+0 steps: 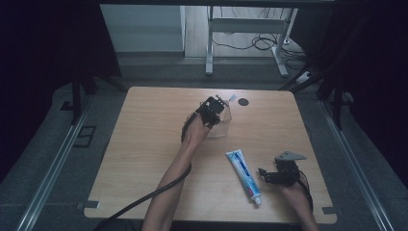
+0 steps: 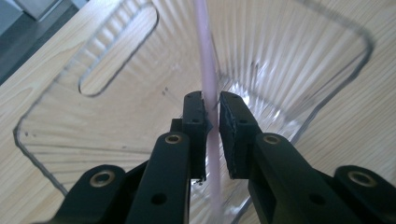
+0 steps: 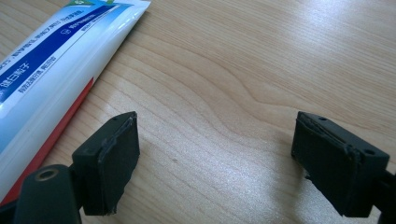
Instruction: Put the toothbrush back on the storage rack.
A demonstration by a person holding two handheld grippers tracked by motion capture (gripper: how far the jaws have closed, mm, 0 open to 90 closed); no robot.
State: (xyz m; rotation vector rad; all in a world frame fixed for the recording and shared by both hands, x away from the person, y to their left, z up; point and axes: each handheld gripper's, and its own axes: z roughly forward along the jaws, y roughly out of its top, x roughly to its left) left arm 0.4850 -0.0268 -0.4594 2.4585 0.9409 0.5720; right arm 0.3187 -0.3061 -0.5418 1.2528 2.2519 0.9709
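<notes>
A clear ribbed plastic cup [image 1: 223, 127] stands at the far middle of the wooden table [image 1: 144, 144]. My left gripper [image 1: 219, 103] points down into it. In the left gripper view the cup [image 2: 289, 60] surrounds my left gripper [image 2: 212, 105], which is shut on the thin pink handle of a toothbrush [image 2: 205, 56] that stands upright inside the cup. A white and blue toothpaste tube [image 1: 242, 172] lies near the front right, cap toward the person. My right gripper [image 1: 263, 173] rests just right of it. In the right gripper view my right gripper [image 3: 217, 126] is open over bare wood, with the toothpaste tube [image 3: 51, 60] at its left.
A small dark round hole [image 1: 243, 101] sits in the table near its far edge. Beyond the table stands a white desk frame [image 1: 210, 48] with cables on the floor. Dark curtains hang at both sides.
</notes>
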